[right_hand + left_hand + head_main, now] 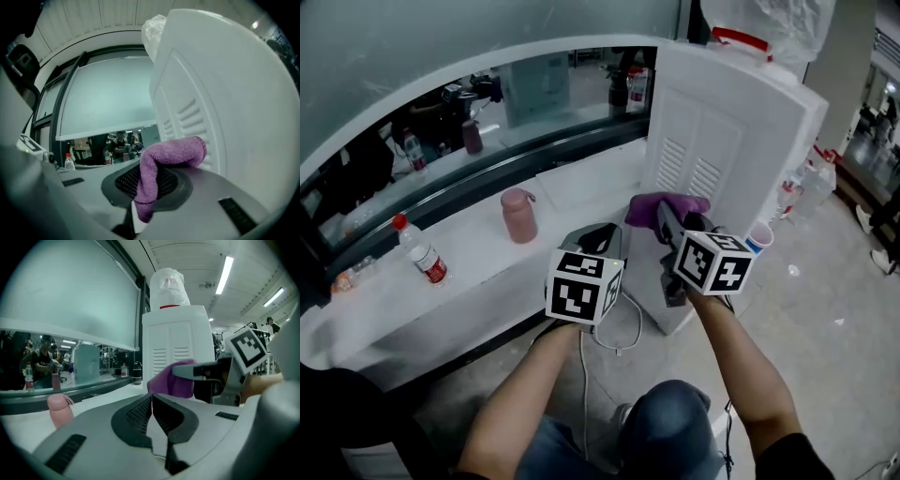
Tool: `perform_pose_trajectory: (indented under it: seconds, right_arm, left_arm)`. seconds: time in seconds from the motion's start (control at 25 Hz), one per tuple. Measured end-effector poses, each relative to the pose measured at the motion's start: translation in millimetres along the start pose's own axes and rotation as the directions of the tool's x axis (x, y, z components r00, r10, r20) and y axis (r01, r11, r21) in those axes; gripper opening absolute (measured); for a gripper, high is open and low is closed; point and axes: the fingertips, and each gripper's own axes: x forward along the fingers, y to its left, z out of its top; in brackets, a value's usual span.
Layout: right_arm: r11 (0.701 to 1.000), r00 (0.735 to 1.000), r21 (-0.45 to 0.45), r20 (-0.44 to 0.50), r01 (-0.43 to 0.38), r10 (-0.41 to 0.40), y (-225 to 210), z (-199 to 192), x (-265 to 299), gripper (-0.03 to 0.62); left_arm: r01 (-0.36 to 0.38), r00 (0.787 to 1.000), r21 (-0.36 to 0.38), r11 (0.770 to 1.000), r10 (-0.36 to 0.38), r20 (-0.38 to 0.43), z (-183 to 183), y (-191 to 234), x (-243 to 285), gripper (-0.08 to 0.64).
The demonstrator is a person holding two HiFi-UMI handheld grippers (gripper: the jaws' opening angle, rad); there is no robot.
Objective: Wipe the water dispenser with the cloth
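Cloth right up by the water dispenser, ready to rub.

The right gripper (673, 225) is squeezed tight on the purple cloth (666, 204), which pokes out toward 12 o'clock. The tall water dispenser (741, 122) stands just past it at about 1 o'clock; I cannot tell if they touch. The left gripper (602, 242) is closed on nothing, back at 8 o'clock and farther off.

Prob. an office/commercial bldg hall w/ a service desk: long curved white counter (469, 253) under a glass partition (70, 296), people (44, 357) working behind it, ceiling strip lights (225, 273), freestanding water dispenser (741, 131), pale hard floor (834, 281).
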Motion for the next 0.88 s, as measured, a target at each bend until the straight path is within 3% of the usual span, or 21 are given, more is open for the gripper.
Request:
perform_pose_trajectory:
  seconds: [0.44, 0.64, 0.76, 0.88]
  right_arm:
    - [0.993, 0.979, -0.107, 0.204, 0.049, -0.027, 19, 177, -44, 0.046]
    - [0.993, 0.954, -0.100, 0.297, 0.066, -0.033, 24, 247, -69, 0.046]
    - [0.991, 0.939, -0.101, 0.340, 0.089, -0.050, 23, 275, -82, 0.046]
    - [0.988, 0.935, -0.086, 0.344, 0.129, -0.092, 9, 279, -89, 0.046]
  left_arm:
    - [0.063, 0.995, 0.045, 0.997, -0.067, 0.081, 55, -32, -9, 0.029]
    - [0.097, 0.987, 0.054, 0.994, -0.103, 0.121, 79, -51, -12, 0.029]
    - [0.105, 0.985, 0.061, 0.993, -0.112, 0.128, 84, -56, -13, 0.029]
    - [0.112, 0.984, 0.064, 0.992, -0.119, 0.134, 85, -60, -13, 0.029]
